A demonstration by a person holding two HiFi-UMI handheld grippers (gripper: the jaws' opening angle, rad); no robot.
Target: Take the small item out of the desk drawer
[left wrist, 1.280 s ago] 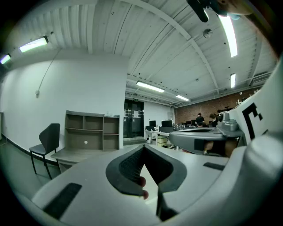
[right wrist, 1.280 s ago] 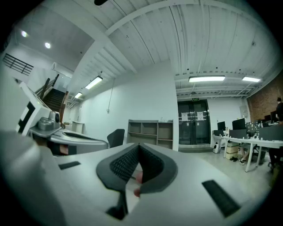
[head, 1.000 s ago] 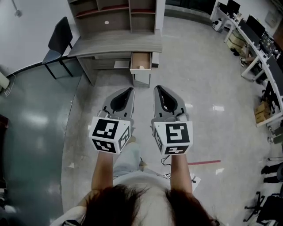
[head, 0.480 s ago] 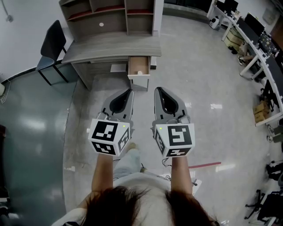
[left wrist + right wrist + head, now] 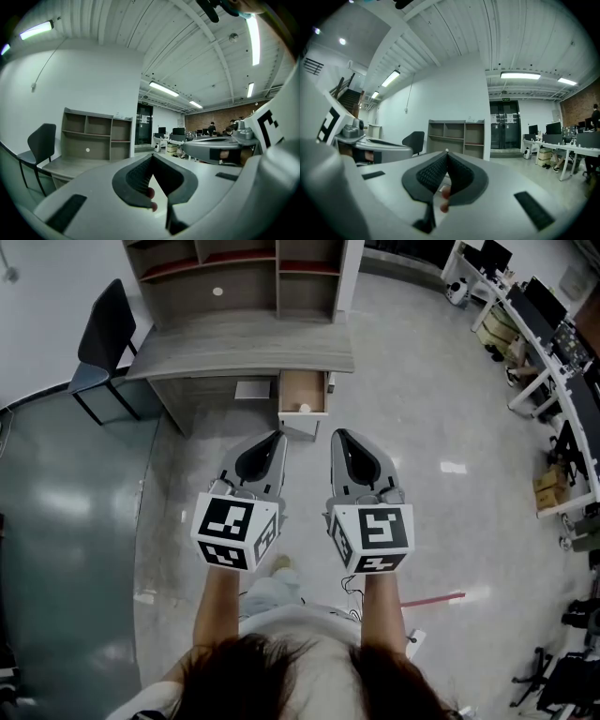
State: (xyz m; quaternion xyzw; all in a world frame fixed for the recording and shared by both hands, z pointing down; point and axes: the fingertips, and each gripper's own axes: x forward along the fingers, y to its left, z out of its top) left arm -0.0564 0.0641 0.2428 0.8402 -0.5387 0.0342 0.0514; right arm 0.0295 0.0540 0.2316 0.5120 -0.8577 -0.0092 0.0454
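The grey desk stands ahead of me with its wooden drawer pulled open. A small white round item lies at the drawer's front. My left gripper and right gripper are held side by side in the air, short of the drawer, tips pointing at it. Both are shut with nothing between the jaws. In the left gripper view the left gripper's pads meet at the tip; the right gripper looks the same in its own view.
A shelf unit sits on the desk's back, with a small white disc in one bay. A black chair stands left of the desk. Office desks with monitors line the right side. A red tape strip marks the floor.
The desk and open drawer have slid lower in the head view, so they are closer to me. Both grippers have kept their pose and stayed shut.
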